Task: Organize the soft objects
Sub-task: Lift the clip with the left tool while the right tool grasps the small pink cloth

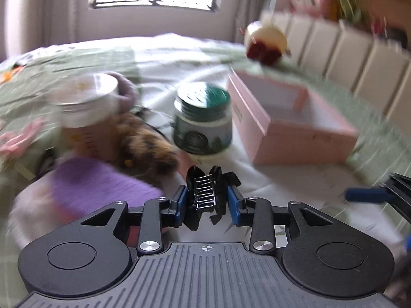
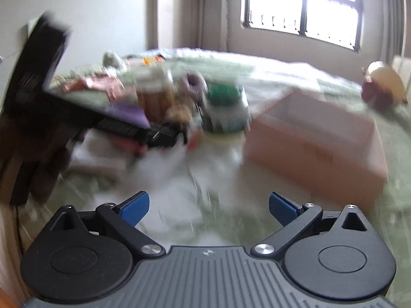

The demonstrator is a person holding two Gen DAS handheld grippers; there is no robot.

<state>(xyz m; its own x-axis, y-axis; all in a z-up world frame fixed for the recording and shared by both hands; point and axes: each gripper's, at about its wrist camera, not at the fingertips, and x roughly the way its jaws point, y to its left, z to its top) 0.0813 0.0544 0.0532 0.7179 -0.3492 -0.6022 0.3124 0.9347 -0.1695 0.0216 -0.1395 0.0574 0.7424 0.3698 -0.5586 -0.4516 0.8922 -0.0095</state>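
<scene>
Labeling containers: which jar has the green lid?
The short jar next to the pink box; the taller jar to its left has a white lid.

Ahead of my left gripper (image 1: pixel 207 202), bare white bed sheet (image 1: pixel 231 169) runs between green-lidded jar (image 1: pixel 203 120) and pink box (image 1: pixel 295 125); to its left, purple cloth (image 1: pixel 102 187), furry brown toy (image 1: pixel 149 146) and white-lidded jar (image 1: pixel 87 102) crowd together; my right gripper (image 2: pixel 208 209) faces bare sheet, pink box ahead-right

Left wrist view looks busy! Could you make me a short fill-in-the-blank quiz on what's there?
1. The left hand-held gripper is shut on a black ____.
2. The open box on the bed is ____ in colour.
3. The jar beside that box has a ____ lid.
4. The right hand-held gripper holds ____.

Missing: hair clip; pink; green; nothing
</scene>
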